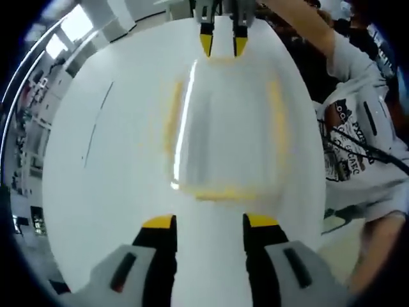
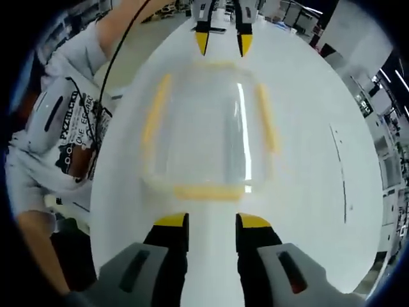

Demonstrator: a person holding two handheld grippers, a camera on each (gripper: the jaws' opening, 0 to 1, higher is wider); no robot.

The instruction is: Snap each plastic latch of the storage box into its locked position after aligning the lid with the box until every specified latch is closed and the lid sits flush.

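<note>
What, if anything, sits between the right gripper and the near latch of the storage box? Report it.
Nothing visible. In the right gripper view, bare white table lies between the right gripper and the near yellow latch of the clear storage box. The left gripper waits at the far end.

Left tool [image 1: 209, 222] and right tool [image 2: 212, 221] face each other, jaws parted, empty.

Both grippers [image 1: 208, 224] [image 2: 212, 222] have grey bodies and black, yellow-tipped jaws; the person wears a white printed shirt [image 2: 61, 131].
</note>
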